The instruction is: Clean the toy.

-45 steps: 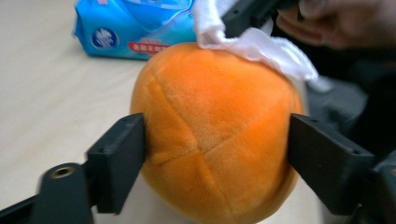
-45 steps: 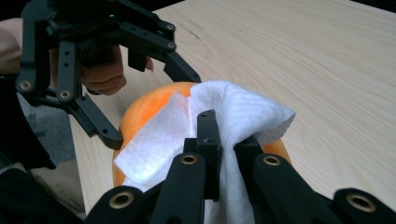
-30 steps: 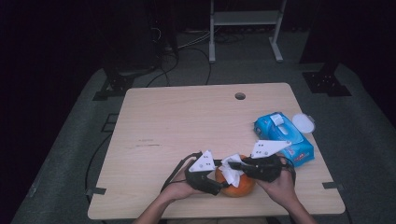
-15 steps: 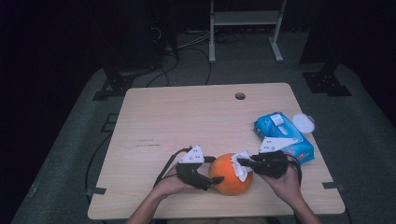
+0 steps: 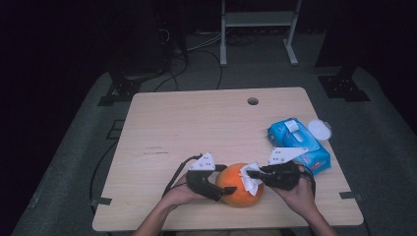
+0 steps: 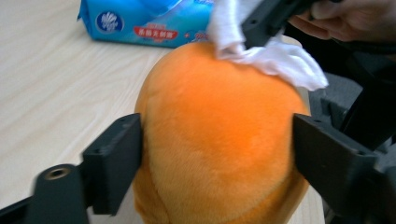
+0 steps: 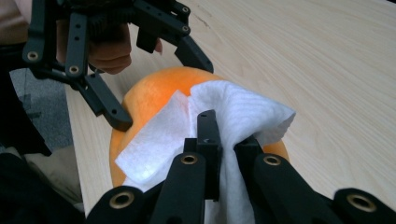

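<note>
An orange plush ball [image 5: 236,189] sits near the table's front edge. My left gripper [image 5: 222,183] reaches around it from the left. Its jaws have just been opening and now flank the orange ball [image 6: 219,130] closely, with no dent in the plush. My right gripper [image 5: 248,173] comes in from the right, shut on a white wipe [image 5: 252,179]. In the right gripper view the wipe [image 7: 233,112] drapes over the top of the orange ball [image 7: 154,93], pinched in my right gripper [image 7: 219,135], with the left gripper [image 7: 161,92] beyond.
A blue pack of wet wipes [image 5: 297,145] lies at the right side of the wooden table [image 5: 196,128], its round white lid [image 5: 319,129] beside it. A cable hole [image 5: 253,101] is near the far edge. Dark floor with cables surrounds the table.
My left gripper has slid off the top of the orange ball to its left side and its jaws have spread. The right gripper and wipe have shifted slightly right on the ball.
</note>
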Motion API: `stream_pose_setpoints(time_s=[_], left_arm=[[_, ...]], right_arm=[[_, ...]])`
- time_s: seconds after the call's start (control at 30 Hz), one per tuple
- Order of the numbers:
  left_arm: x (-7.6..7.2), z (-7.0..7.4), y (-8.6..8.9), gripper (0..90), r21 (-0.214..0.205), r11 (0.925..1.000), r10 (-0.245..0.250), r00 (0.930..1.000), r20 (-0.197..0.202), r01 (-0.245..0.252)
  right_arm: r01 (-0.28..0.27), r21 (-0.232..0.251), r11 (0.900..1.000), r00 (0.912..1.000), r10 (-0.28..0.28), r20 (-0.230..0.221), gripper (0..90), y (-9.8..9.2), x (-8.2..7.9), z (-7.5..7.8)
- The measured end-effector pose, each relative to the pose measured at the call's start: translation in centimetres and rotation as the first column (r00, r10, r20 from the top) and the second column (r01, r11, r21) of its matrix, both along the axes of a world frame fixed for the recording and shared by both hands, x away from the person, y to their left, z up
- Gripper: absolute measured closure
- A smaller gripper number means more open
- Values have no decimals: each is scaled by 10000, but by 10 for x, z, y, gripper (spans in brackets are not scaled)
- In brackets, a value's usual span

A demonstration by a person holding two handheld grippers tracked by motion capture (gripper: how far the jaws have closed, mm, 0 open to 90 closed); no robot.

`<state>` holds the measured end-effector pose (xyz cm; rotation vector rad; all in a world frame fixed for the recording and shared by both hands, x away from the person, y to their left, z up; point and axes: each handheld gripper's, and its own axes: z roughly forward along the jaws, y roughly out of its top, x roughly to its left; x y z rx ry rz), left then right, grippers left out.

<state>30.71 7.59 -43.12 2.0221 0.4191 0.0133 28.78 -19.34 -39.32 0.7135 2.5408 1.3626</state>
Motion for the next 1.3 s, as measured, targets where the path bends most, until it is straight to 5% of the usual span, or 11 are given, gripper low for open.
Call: stream_pose_setpoints(time_s=[0.07,0.23,0.37,0.57,0.67,0.77,0.83,1.0,1.07,1.17,1.3], left_arm=[[0,-1,0,170,-27,10000,-31,10000,-61,30],[-10,6,-9,269,247,9997,-5,9974,724,-13],[-20,13,-17,244,586,9977,-400,9917,1224,330],[-10,8,-10,73,90,9993,-364,9990,249,362],[-10,1,-15,113,239,9981,-566,9980,-274,573],[-12,5,-12,309,156,9988,-470,9988,149,468],[-15,11,-10,363,-230,9992,-311,9954,909,333],[-20,19,-12,359,27,9996,245,9512,3075,-266],[-16,8,-12,321,467,9987,77,9586,2846,-219],[-10,6,-5,211,28,10000,-1,9814,1918,-5],[-11,6,-7,262,131,9999,49,9772,2122,-79]], right_arm=[[0,-27,10000,10000,0,-27,850,0,0,0],[69,68,10000,9999,-70,78,849,2,-1,3],[-328,242,9992,9992,322,232,849,9,-4,10],[-1456,329,9888,9887,1466,-304,849,2,-4,6],[-1639,349,9859,9855,1652,-386,848,1,-4,5],[-1488,193,9887,9885,1493,-258,848,4,-5,6],[-1229,410,9916,9924,1230,5,849,1,-7,12],[-480,703,9964,9951,416,900,849,1,-11,24],[-295,402,9988,9970,265,728,850,4,-7,17],[-317,127,9994,9992,314,267,851,7,-1,1],[-210,344,9992,9989,195,432,850,9,-3,7]])
